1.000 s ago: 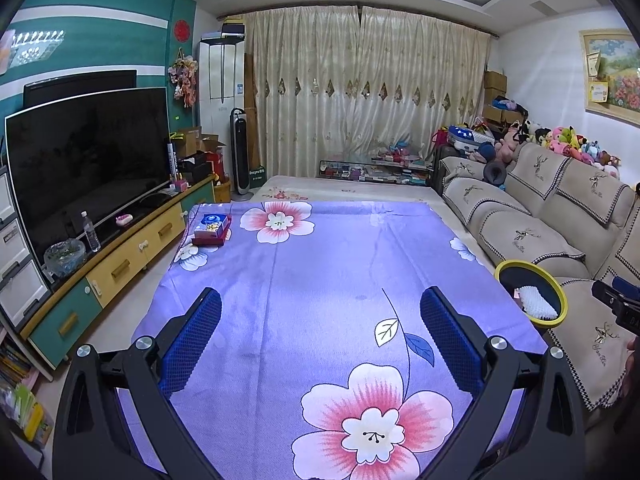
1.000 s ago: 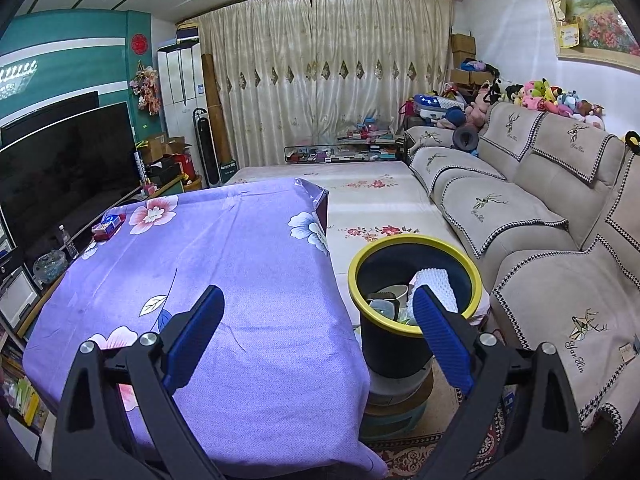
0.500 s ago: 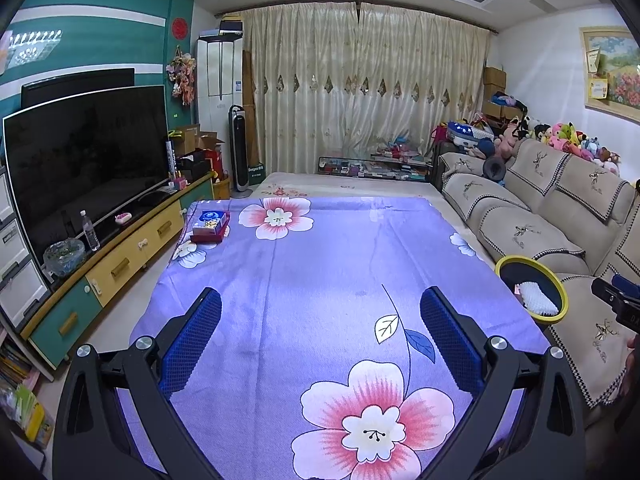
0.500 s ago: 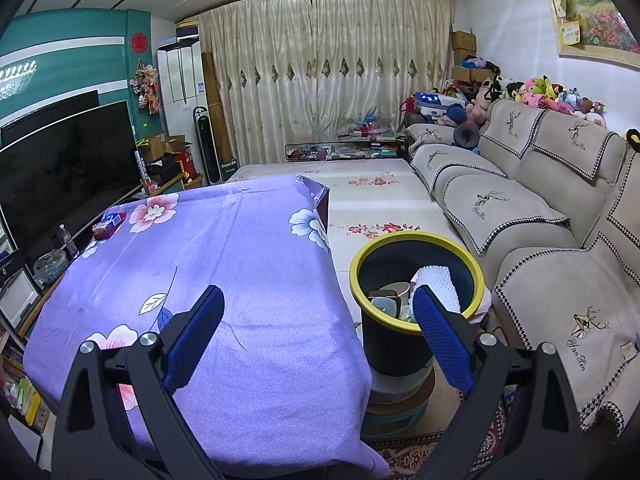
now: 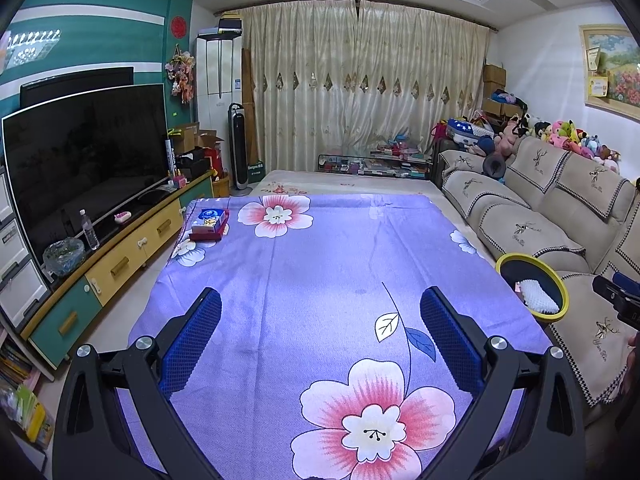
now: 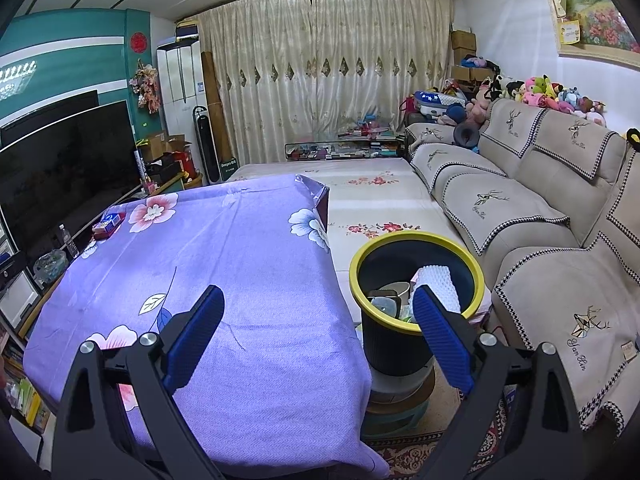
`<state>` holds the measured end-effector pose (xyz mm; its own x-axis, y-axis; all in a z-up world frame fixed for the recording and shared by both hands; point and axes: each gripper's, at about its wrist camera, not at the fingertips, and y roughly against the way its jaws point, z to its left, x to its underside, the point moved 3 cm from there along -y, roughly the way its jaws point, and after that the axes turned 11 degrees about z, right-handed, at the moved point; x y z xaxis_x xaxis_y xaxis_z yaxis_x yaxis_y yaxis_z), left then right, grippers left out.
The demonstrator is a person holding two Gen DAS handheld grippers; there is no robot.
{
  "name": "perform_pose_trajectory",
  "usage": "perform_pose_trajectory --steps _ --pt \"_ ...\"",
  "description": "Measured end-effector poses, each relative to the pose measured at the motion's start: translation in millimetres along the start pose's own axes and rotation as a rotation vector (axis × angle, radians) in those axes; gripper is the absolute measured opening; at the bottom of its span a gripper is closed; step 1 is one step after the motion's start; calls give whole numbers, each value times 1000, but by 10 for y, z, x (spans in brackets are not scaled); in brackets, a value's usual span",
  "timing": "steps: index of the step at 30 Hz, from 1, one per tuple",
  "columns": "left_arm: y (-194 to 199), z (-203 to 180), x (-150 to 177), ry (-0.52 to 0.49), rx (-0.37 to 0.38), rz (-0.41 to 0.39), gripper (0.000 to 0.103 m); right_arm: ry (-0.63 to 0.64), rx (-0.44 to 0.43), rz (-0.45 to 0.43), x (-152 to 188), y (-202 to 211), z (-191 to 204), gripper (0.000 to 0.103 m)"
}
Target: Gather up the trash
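A black trash bin with a yellow rim (image 6: 416,240) stands beside the table's right edge, holding white foam netting (image 6: 436,284), a cup and other waste. It also shows in the left wrist view (image 5: 532,264). My right gripper (image 6: 316,300) is open and empty, above the table's right edge next to the bin. My left gripper (image 5: 320,304) is open and empty above the purple flowered tablecloth (image 5: 320,256). A box of tissues on a red box (image 5: 210,222) lies at the table's far left corner.
A beige sofa (image 6: 520,208) runs along the right, close behind the bin. A TV cabinet with a large TV (image 5: 80,160), a bottle and a bowl lines the left. A low bed-like platform (image 6: 360,184) lies beyond the table.
Both views have shifted slightly, with the bin a little lower and nearer in the right wrist view. Both grippers stay open and empty.
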<state>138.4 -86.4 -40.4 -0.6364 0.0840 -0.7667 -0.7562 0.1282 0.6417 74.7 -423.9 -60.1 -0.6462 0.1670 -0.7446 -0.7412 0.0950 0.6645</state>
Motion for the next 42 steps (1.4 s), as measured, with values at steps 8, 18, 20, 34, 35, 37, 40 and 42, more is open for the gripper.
perform_pose_trajectory --steps 8,18,20,34,35,37,40,42 --pt "-49 13 18 1 14 12 98 -1 0 2 -6 -19 10 90" --pt "-134 -6 9 1 42 36 98 1 -3 14 9 -75 61 90" --pt "-163 -8 3 1 43 43 98 1 -3 19 -1 -89 63 90" --pt "-451 61 -72 30 76 107 98 22 -21 51 -103 -292 184 90" --pt "-504 89 -95 34 77 115 98 29 -27 52 -136 -321 211 91" --pt "-691 187 -160 45 51 138 98 44 -42 53 -254 -429 296 93" --pt "-1090 378 -263 61 2 182 98 56 -77 59 -485 -669 444 96" --pt "-1398 499 -334 62 -53 203 98 64 -122 84 -648 -942 591 96"
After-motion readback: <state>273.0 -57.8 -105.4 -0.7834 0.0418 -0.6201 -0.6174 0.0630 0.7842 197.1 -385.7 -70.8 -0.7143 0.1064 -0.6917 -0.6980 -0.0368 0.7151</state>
